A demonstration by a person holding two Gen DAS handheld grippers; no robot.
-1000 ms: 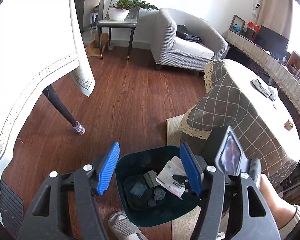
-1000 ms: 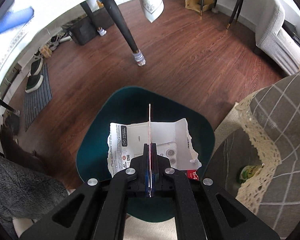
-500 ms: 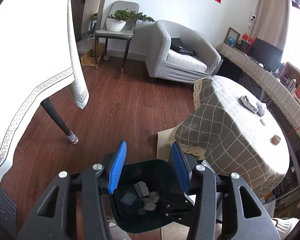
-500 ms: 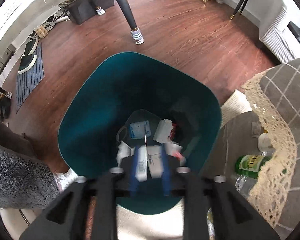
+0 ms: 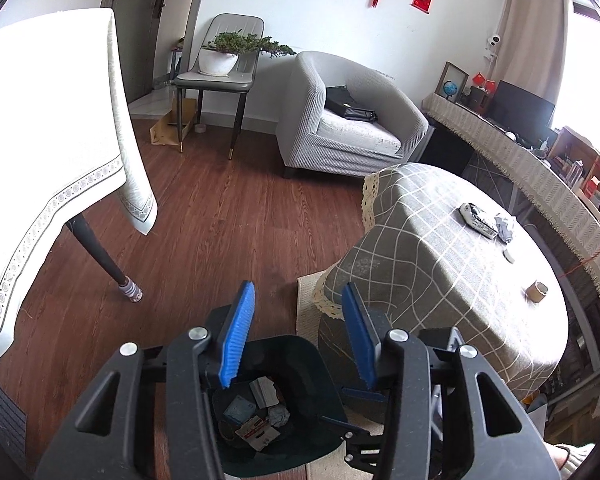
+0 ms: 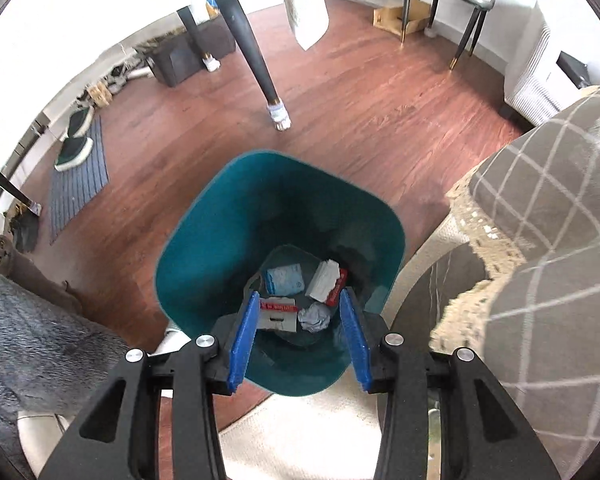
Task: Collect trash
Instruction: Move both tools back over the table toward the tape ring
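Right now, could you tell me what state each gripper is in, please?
Left gripper: open, holding nothing, jaws just been closing.
Right gripper: open, empty above the teal bin.

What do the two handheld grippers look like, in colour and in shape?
The left gripper and the right gripper look alike. Each has a black plastic frame with triangular cut-outs and round silver bolts at the pivots. Each carries two flat, long fingers faced with bright blue ribbed pads. No cables or printed markings show. A light ribbed cuff shows at the lower right edge of the left wrist view.
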